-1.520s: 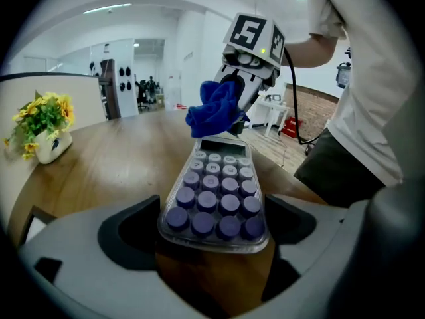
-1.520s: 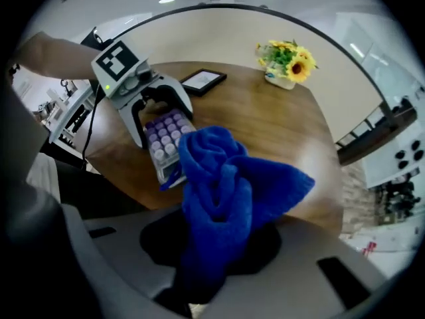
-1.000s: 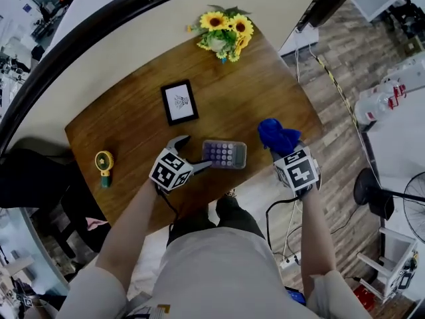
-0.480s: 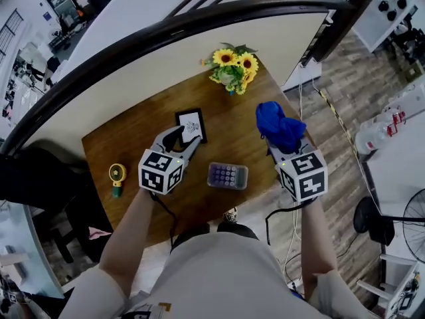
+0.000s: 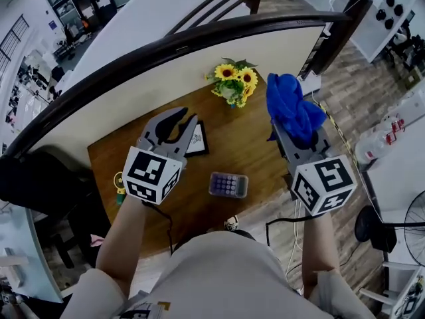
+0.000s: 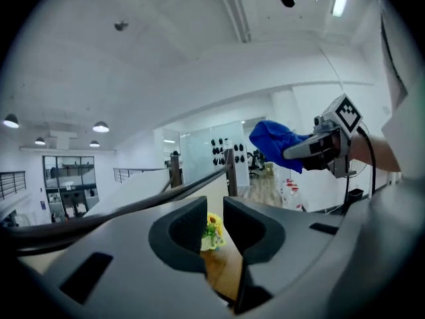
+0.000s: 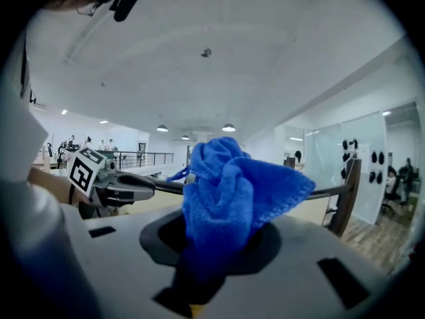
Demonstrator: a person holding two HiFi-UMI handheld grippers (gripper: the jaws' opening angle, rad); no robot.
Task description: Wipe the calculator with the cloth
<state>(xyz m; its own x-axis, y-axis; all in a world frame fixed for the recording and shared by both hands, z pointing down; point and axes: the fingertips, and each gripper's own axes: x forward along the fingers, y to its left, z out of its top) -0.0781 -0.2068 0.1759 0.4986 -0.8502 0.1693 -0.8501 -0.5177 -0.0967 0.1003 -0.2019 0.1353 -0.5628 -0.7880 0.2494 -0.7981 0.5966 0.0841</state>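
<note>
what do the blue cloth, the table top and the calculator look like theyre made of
The cloth: soft, fuzzy fabric, likely microfibre; its nap and bunched folds show.
The table top: wood or wood veneer, brown with grain streaks.
The calculator: probably plastic, pale grey case with purple keys; too small to be sure.

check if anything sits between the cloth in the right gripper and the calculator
Nothing visible does. The right gripper holds the blue cloth above the table, and the calculator lies on bare wood below, to its left. The picture frame and flowers sit farther back, off that path.
</note>
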